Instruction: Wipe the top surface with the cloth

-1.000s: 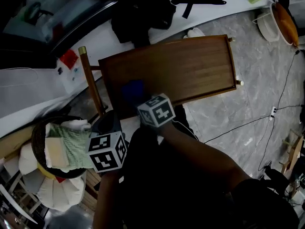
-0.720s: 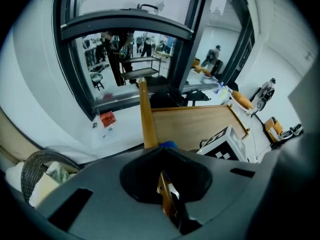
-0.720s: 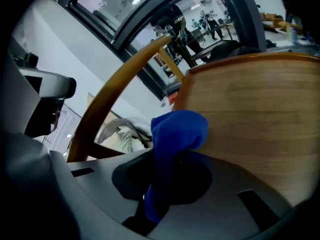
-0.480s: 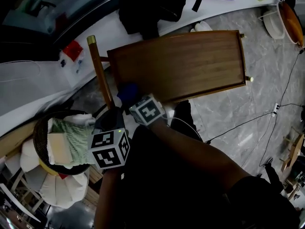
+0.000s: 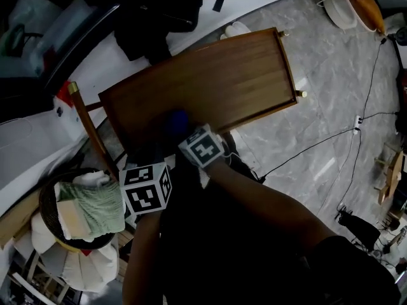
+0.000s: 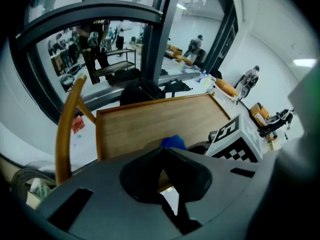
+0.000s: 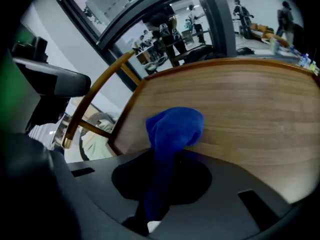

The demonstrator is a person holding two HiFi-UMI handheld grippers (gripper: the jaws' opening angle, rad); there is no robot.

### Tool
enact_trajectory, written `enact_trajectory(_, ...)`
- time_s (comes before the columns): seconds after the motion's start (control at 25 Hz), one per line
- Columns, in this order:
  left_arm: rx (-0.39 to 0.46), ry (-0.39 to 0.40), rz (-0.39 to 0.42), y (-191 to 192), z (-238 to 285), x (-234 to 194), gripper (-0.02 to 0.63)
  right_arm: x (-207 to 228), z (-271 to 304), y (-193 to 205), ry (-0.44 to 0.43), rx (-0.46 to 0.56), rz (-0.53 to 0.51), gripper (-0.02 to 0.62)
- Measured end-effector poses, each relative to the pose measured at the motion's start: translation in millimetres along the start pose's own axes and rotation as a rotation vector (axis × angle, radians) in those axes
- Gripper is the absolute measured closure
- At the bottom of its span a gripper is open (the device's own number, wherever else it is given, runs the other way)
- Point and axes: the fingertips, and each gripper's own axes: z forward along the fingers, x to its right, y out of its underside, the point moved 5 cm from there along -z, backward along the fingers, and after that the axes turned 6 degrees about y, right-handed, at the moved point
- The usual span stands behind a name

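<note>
Wooden tabletop (image 5: 210, 84): right hand-held gripper (image 7: 167, 156) pinches blue cloth (image 7: 172, 129) on it; left hand-held gripper (image 6: 162, 151) pressed together, empty.

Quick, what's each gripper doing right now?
Left gripper: shut, nothing between its jaws.
Right gripper: shut on the blue cloth.

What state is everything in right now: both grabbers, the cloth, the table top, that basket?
right gripper: shut on the blue cloth.
left gripper: shut, nothing between its jaws.
blue cloth: bunched, lying on the wooden top.
wooden top: bare apart from the cloth.
basket: filled with folded towels.
</note>
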Motion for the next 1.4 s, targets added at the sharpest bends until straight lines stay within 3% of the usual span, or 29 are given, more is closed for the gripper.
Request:
enact_trajectory(0.48, -0.073, 0.115, 0.087, -42, 103, 135, 0.597, 193, -105, 45, 0.212, 0.045, 0.117, 0.534)
enact_trajectory(0.88, -0.068, 0.151, 0.114, -62, 140, 207, 0.597, 298, -169, 71, 0.339, 0.072, 0.176, 0.533)
enact_trajectory(1.2, -0.049, 0.134, 0.102, -65, 141, 220, 0.597, 327, -185, 73, 0.371, 0.105, 0.221, 0.533)
enact_trajectory(1.28, -0.045, 0.122, 0.095, -66, 134, 215, 0.597, 318, -186, 67, 0.341, 0.141, 0.241, 0.532)
enact_trajectory(1.4, -0.011, 0.125, 0.08, -72, 112, 208, 0.597, 290, -200, 46, 0.214, 0.252, 0.23, 0.532)
